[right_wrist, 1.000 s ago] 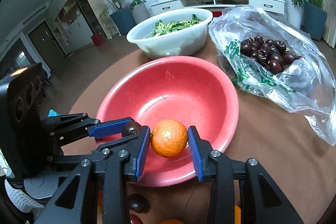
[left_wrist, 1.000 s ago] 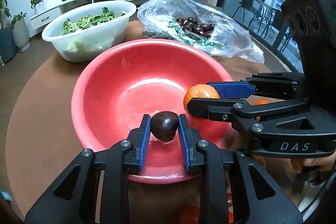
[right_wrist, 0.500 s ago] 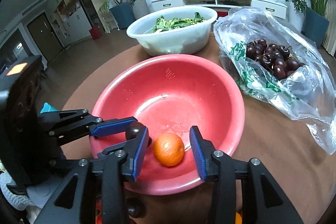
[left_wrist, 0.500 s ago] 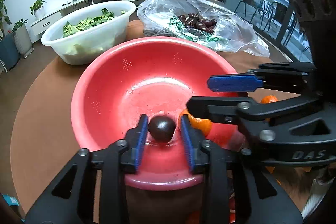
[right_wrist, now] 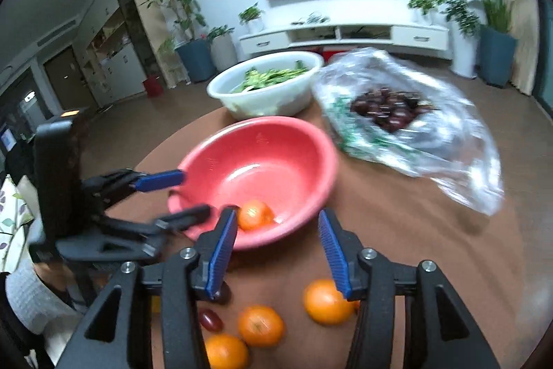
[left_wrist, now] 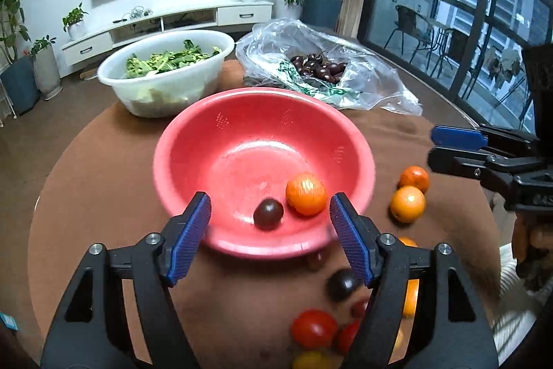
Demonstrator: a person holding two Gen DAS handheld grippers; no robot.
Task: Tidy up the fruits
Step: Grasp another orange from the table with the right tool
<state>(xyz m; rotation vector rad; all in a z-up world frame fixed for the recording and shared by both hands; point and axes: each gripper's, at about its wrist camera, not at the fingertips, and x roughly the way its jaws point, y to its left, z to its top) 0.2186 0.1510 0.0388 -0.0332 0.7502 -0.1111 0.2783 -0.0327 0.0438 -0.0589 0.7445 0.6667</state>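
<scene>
On the round brown table (left_wrist: pixel 103 182), near centre: red bowl (left_wrist: pixel 207 140), holding one orange (left_wrist: pixel 306 194) and one dark plum-like fruit (left_wrist: pixel 268 213), both low on the near-right inner slope, just beside each other, possibly touching. Left gripper (left_wrist: pixel 269 230) sits at the bowl's near rim, blue pads spread and opening wider; nothing pinched between them, the two fruits lying free in the bowl beyond. Right gripper (right_wrist: pixel 276 248) likewise at the near rim in its own view, jaws parted and opening, empty; the orange in the bowl (right_wrist: pixel 255 215) shows just past its left pad. That view is motion-blurred. From the left wrist view the right gripper's fingers (left_wrist: pixel 456 137) show at the right edge, off the bowl and above the table. Loose fruit on the table right of and nearer than the bowl: two oranges (left_wrist: pixel 408 203) side by side at the right, a dark fruit (left_wrist: pixel 342 284) near the left gripper's right finger, red tomatoes (left_wrist: pixel 312 327) and a yellow one (left_wrist: pixel 311 360) at the near edge. Right wrist view shows three more oranges (right_wrist: pixel 261 325) and a small dark red fruit (right_wrist: pixel 211 320) in the foreground. Far left: white basin (left_wrist: pixel 166 92) of leafy greens (left_wrist: pixel 166 61). Far right: clear plastic bag (left_wrist: pixel 363 89) with dark cherries (left_wrist: pixel 318 66) inside. Knit sleeve (right_wrist: pixel 27 300) at the left edge of the right view.
</scene>
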